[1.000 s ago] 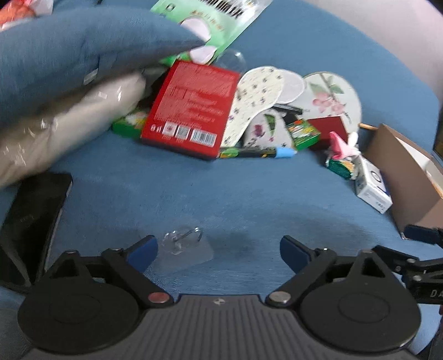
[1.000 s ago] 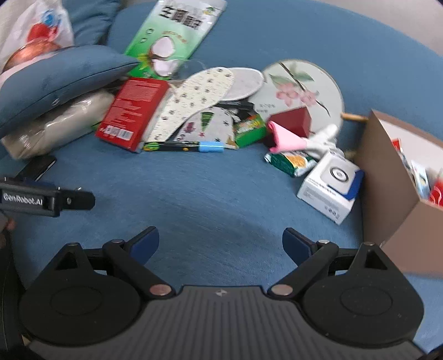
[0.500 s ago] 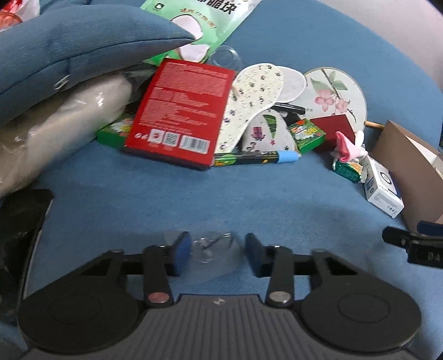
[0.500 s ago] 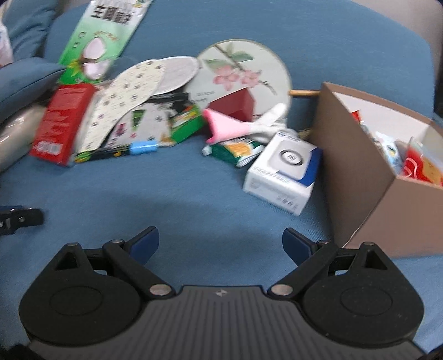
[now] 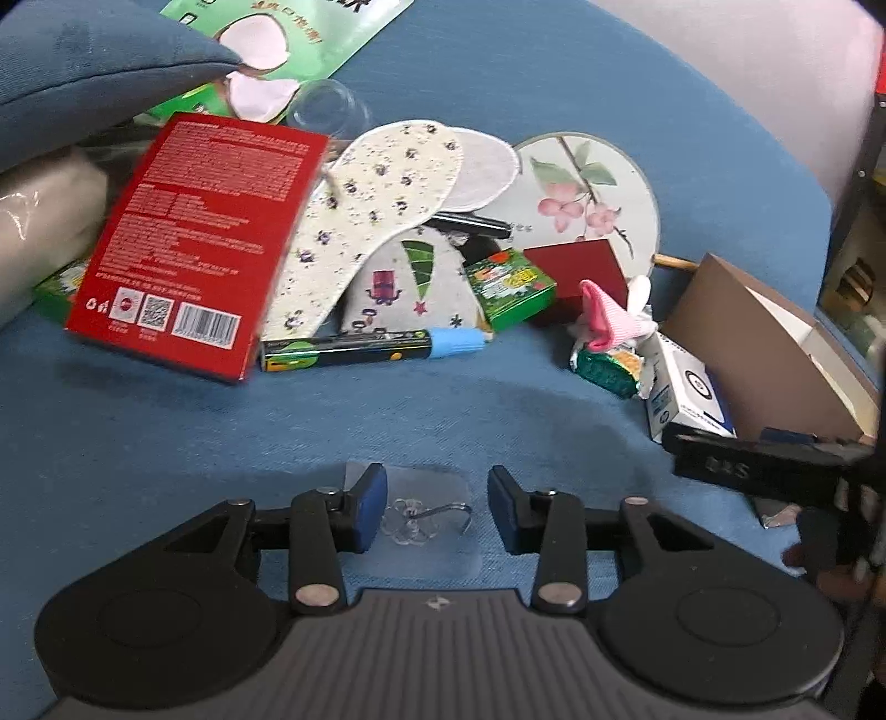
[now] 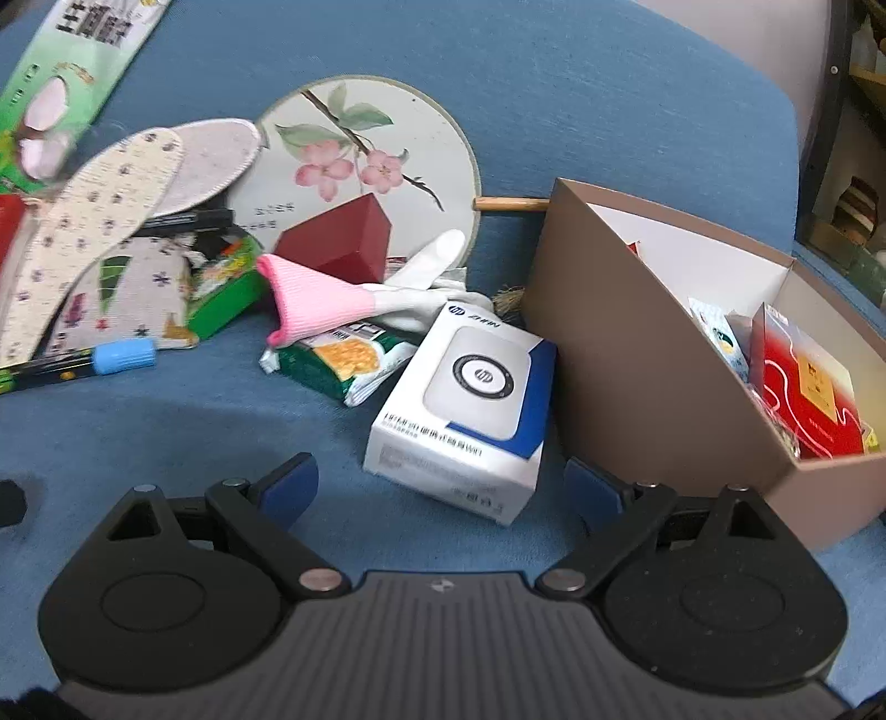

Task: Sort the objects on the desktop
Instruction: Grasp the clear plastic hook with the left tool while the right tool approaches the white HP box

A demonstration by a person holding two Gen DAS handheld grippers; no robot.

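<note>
While the blue pillow [image 5: 94, 61] covers the top left corner and cuts off the green packet [image 5: 288, 33], the red box [image 5: 194, 243] is blurred. The left gripper [image 5: 432, 507] has jaws about half apart and opening; the clear adhesive hook [image 5: 426, 515] lies between them on the blue worktop [image 5: 387, 415], not pressed. The right gripper [image 6: 443, 487] stands wide with nothing held, just before the white box [image 6: 470, 410]. At right, the brown carton [image 6: 637, 354] holds red and pale packets.
</note>
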